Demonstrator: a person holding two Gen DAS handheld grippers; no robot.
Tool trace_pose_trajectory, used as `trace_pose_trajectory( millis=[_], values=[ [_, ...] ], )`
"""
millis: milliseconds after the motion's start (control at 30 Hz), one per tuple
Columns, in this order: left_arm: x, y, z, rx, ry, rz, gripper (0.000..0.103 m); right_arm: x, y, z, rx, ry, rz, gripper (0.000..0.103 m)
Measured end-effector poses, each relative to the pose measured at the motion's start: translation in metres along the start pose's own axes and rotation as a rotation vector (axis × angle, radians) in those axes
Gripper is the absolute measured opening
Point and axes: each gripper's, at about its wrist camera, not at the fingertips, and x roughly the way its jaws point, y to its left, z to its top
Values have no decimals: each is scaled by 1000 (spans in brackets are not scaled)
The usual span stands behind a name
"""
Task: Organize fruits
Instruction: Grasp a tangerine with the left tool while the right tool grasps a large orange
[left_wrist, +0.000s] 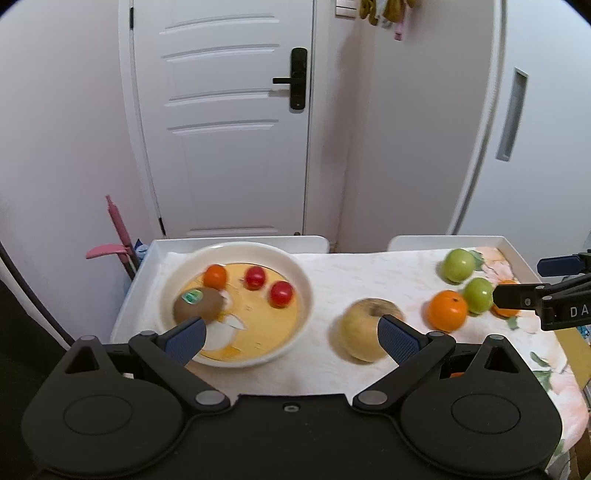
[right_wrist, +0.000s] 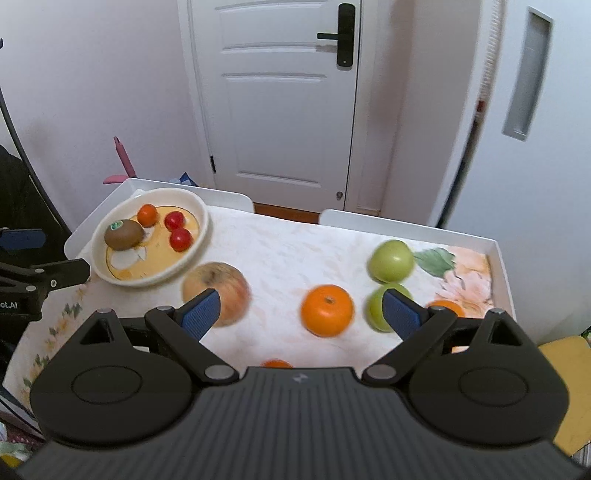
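A white bowl (left_wrist: 295, 266) with a yellow inside holds a brown kiwi (left_wrist: 199, 303), a small orange (left_wrist: 215, 276) and two red tomatoes (left_wrist: 281, 293). A large yellowish apple (left_wrist: 364, 326) lies right of the bowl. An orange (left_wrist: 447, 310) and two green apples (left_wrist: 458, 264) lie further right. My left gripper (left_wrist: 291, 338) is open and empty, its fingers spanning the bowl's edge and the apple. My right gripper (right_wrist: 301, 312) is open and empty above the orange (right_wrist: 327, 310), between the yellowish apple (right_wrist: 221, 286) and a green apple (right_wrist: 376, 308). The bowl (right_wrist: 201, 218) sits far left.
The fruit lies on a floral cloth (right_wrist: 280, 254) on a white tray table (right_wrist: 502, 266). More small oranges lie near the right edge (right_wrist: 448, 306) and front (right_wrist: 275, 363). A white door (left_wrist: 229, 122) and walls stand behind. A pink tool (left_wrist: 118, 236) leans at the left.
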Motion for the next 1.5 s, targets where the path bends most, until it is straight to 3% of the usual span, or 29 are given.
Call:
trace_pose_trajectory(
  millis=[333, 800, 1233, 1367, 1467, 1500],
  values=[
    [8, -73, -20, 31, 6, -15, 101, 12, -57, -30, -66, -15, 21, 103],
    [68, -151, -56, 45, 60, -20, 97, 65, -126, -66, -75, -3, 5, 103],
    [107, -176, -73, 43, 123, 3, 72, 99, -147, -73, -82, 2, 45, 99],
    [110, -176, -73, 39, 121, 7, 60, 105, -148, -73, -84, 6, 57, 94],
    [110, -176, -71, 40, 118, 2, 44, 108, -149, -73, -88, 7, 58, 90],
    [110, -177, -70, 41, 118, 3, 44, 109, -149, -73, -90, 8, 58, 88]
  ],
)
